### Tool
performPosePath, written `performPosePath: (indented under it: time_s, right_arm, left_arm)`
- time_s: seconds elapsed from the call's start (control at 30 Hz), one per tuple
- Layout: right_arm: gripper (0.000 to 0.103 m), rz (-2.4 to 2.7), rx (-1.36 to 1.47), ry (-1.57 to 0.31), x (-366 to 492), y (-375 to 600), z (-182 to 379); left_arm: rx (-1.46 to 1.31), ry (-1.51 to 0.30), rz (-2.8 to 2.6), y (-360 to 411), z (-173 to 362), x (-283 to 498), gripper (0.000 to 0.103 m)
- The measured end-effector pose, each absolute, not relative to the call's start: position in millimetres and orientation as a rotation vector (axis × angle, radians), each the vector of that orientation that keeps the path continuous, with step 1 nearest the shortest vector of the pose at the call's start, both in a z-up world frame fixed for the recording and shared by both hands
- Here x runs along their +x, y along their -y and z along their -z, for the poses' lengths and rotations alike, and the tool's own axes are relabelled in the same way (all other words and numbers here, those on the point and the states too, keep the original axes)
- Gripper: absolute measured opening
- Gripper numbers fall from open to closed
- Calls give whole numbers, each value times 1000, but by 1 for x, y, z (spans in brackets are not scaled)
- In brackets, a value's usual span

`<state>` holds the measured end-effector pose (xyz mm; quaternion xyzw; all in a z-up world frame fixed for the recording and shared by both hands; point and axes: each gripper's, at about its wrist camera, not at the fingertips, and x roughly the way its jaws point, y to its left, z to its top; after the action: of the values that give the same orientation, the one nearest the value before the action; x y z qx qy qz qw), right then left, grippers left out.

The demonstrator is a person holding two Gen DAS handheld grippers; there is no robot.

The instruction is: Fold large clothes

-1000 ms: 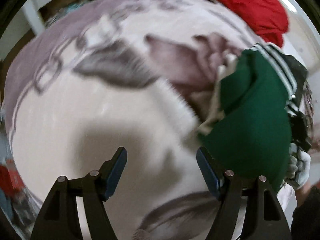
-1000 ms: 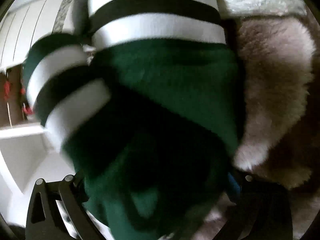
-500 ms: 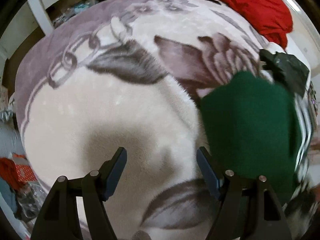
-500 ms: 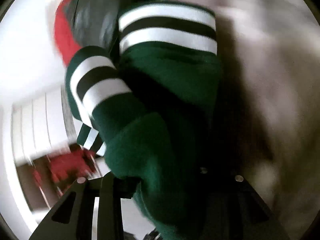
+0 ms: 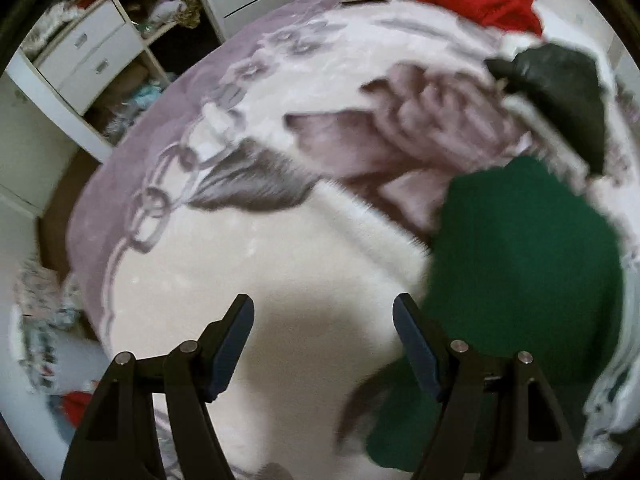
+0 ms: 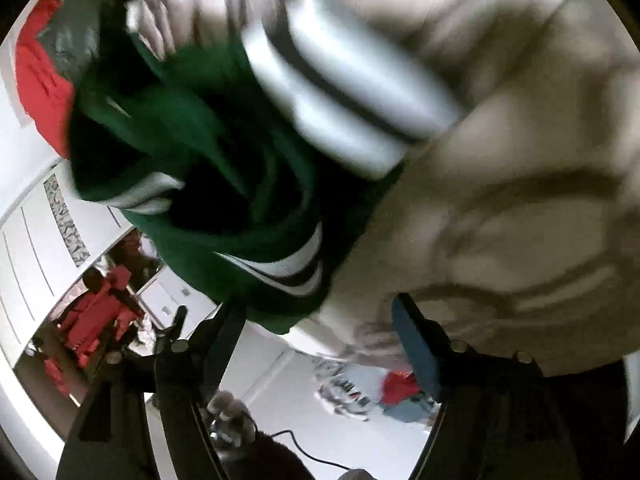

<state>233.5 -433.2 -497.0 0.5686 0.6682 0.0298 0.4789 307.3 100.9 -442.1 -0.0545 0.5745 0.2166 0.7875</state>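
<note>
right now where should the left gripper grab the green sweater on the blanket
Grip the green sweater at its near left edge, coming from the bare blanket side; that edge lies nearest the left gripper, whose jaws stand open and empty.

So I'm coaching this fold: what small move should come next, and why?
Probably bring the open left gripper across to the green garment's near edge. It hovers empty over the blanket, while the right gripper's jaws are opening, the bunched garment at its left finger.
</note>
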Motion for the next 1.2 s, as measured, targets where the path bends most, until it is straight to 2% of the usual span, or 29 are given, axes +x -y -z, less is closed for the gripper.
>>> performPosePath:
  time_s: [0.13,0.27,0.37,0.4,0.43,0.47,0.5,0.53,0.63,0.73,0.87,1.0,1.03,1.07,1.1,1.13,1.2]
  right_arm:
    - [79,-114,1142,-1583,298,477,445]
    - [79,-283,983,-1506,387,445,407]
    - [79,-382,832,-1571,440,390,402]
    - [79,-408,762,-1609,452,373,410]
    - [72,-419,699,-1627,459,362,417]
    - [57,-385,653,-1636,462,356,423]
    - [25,-375,637,-1655,462,352,426]
    - [16,-364,634,-1655,461,356,424]
    - [8,-219,622,-1551,462,388,409]
    - [8,-100,671,-1537,472,429,420]
    - [10,-102,600,-1657,474,425,459]
    - [20,-217,620,-1701,485,421,443]
    - [35,-244,653,-1671,484,426,432]
    - [45,-263,690,-1631,484,431,422]
    - [61,-283,731,-1571,486,438,412]
    - [69,-299,745,-1545,490,438,409]
    - [71,-321,739,-1533,500,435,413]
  left_arm:
    - [-174,-1315,-565,-121,493,282,70]
    - [-214,-1390,-629,-136,545,257,70]
    - [-255,-1369,-624,-140,565,248,71]
    - [-253,-1357,-628,-140,567,248,77]
    - [-242,-1349,-637,-141,569,248,83]
    - [-240,-1344,-640,-143,572,249,85]
    - [-247,-1340,-638,-144,573,250,89]
    - [-264,-1330,-638,-148,574,249,94]
    - [-314,-1317,-613,-160,578,248,102]
    - [-344,-1327,-578,-168,580,251,103]
    - [-331,-1376,-568,-170,571,255,103]
    - [-278,-1348,-539,-163,531,267,103]
    - [-270,-1316,-521,-159,514,273,103]
    - [-264,-1293,-507,-155,503,279,103]
    - [-259,-1269,-486,-151,491,287,103]
    - [-250,-1239,-459,-143,478,298,103]
    - [-224,-1201,-410,-126,464,325,103]
